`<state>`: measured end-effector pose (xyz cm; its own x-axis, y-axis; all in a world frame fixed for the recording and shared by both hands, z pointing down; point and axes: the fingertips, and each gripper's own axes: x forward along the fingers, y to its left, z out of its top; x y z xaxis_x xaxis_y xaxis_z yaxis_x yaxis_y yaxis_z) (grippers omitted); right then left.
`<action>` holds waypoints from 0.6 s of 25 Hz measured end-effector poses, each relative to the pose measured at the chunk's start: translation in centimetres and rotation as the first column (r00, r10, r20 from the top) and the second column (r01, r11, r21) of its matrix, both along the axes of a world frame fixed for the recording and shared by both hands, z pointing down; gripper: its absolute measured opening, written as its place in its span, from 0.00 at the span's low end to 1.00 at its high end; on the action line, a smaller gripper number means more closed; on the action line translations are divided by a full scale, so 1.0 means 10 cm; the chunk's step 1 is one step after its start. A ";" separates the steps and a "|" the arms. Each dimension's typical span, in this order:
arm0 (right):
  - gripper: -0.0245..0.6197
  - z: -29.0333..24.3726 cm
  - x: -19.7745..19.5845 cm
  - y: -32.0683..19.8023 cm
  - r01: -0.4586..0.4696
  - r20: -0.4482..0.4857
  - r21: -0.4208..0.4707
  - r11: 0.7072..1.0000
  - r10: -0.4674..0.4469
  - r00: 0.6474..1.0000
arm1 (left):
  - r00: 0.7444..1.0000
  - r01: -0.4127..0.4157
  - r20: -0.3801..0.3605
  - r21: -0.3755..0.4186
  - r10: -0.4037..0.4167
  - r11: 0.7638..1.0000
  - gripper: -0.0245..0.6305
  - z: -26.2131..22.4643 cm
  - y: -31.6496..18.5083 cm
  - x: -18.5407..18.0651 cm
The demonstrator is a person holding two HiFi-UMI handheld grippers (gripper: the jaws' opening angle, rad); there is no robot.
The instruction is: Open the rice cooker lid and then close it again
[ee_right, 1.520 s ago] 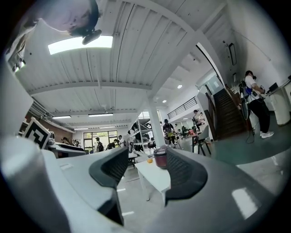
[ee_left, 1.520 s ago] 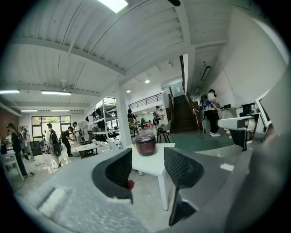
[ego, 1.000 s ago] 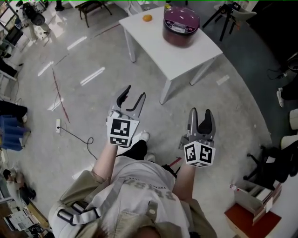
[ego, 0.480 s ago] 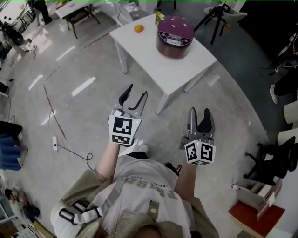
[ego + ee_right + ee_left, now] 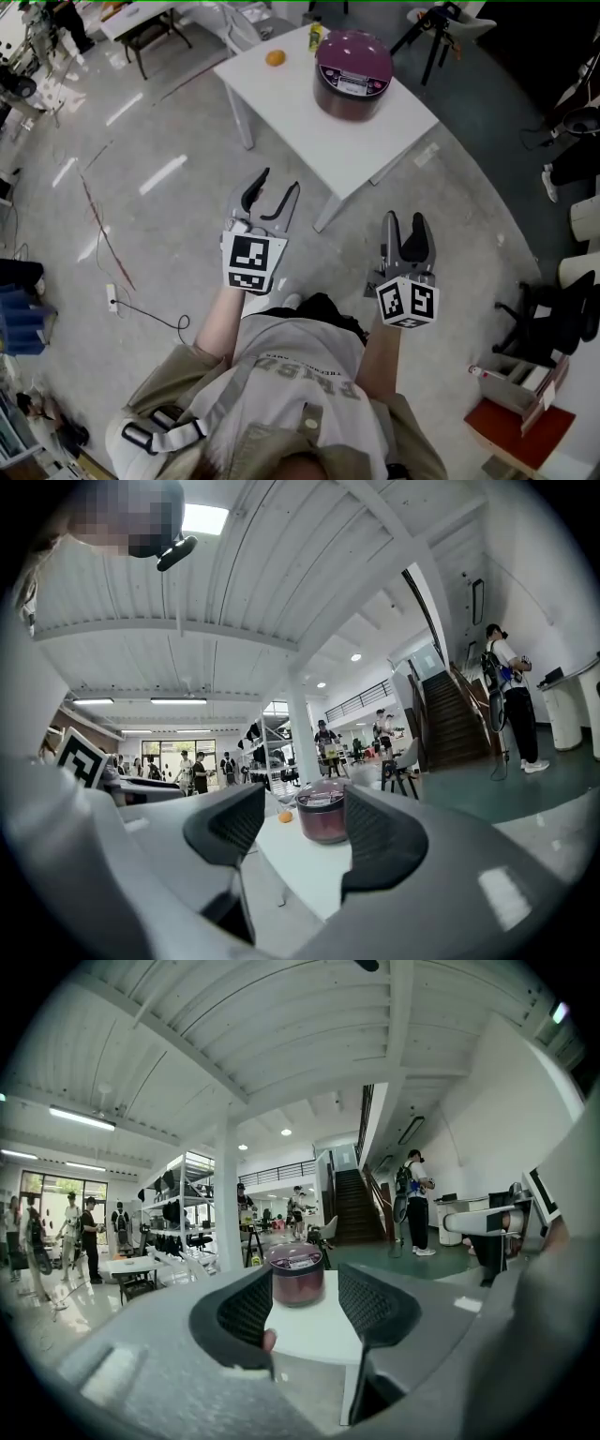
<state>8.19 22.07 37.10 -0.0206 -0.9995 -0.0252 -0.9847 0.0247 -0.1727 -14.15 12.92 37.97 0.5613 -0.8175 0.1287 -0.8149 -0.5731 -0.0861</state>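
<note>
From the head view, the person is holding the left gripper (image 5: 277,187) and the right gripper (image 5: 404,225) out, both well short of the square white table (image 5: 319,131). There the round maroon rice cooker (image 5: 352,73) is sitting, lid down, near a small orange fruit (image 5: 275,58). In the left gripper view, the jaws are standing apart with nothing between them, the distant cooker showing through the gap. In the right gripper view, the jaws are likewise gaping empty, the cooker showing beyond them.
</note>
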 end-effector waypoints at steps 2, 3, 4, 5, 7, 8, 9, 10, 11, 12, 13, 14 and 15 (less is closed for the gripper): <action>0.42 0.04 0.02 -0.06 -0.004 0.004 -0.013 1.000 0.004 1.000 | 1.000 0.000 0.001 -0.010 0.000 1.000 0.39 0.04 -0.06 0.01; 0.42 0.07 0.03 -0.09 -0.005 0.006 -0.019 1.000 0.005 1.000 | 1.000 0.001 0.002 -0.016 -0.001 1.000 0.39 0.06 -0.09 0.01; 0.42 0.09 0.03 -0.11 -0.004 0.009 -0.025 1.000 0.004 1.000 | 1.000 0.003 0.005 -0.022 -0.003 1.000 0.39 0.09 -0.11 0.02; 0.42 0.12 0.04 -0.14 -0.002 0.012 -0.031 1.000 0.003 1.000 | 1.000 0.004 0.008 -0.028 -0.004 1.000 0.39 0.12 -0.14 0.02; 0.42 0.17 0.06 -0.22 0.003 0.021 -0.042 0.999 -0.002 1.000 | 1.000 0.008 0.012 -0.041 -0.008 0.999 0.39 0.18 -0.19 0.03; 0.42 0.20 0.08 -0.27 0.007 0.024 -0.046 0.999 -0.006 1.000 | 1.000 0.011 0.015 -0.046 -0.010 0.999 0.39 0.21 -0.22 0.04; 0.42 0.21 0.09 -0.32 0.010 0.027 -0.048 0.999 -0.009 1.000 | 1.000 0.014 0.018 -0.050 -0.013 0.999 0.39 0.23 -0.26 0.05; 0.42 0.22 0.11 -0.38 0.014 0.029 -0.049 0.999 -0.012 1.000 | 1.000 0.015 0.021 -0.052 -0.014 0.999 0.39 0.25 -0.30 0.06; 0.42 0.22 0.12 -0.45 0.017 0.031 -0.048 0.999 -0.015 0.999 | 1.000 0.016 0.023 -0.054 -0.015 0.998 0.39 0.26 -0.35 0.07; 0.42 0.22 0.13 -0.51 0.021 0.033 -0.047 0.999 -0.019 0.999 | 1.000 0.017 0.024 -0.055 -0.015 0.998 0.39 0.26 -0.39 0.08; 0.42 0.22 0.14 -0.58 0.025 0.035 -0.045 0.999 -0.024 0.999 | 1.000 0.019 0.025 -0.055 -0.017 0.998 0.39 0.27 -0.44 0.09; 0.42 0.21 0.15 -0.65 0.030 0.038 -0.044 0.999 -0.029 0.999 | 0.999 0.023 0.026 -0.055 -0.021 0.998 0.39 0.27 -0.50 0.10; 0.42 0.21 0.16 -0.72 0.036 0.040 -0.044 0.998 -0.034 0.999 | 0.999 0.028 0.027 -0.055 -0.026 0.998 0.39 0.27 -0.56 0.11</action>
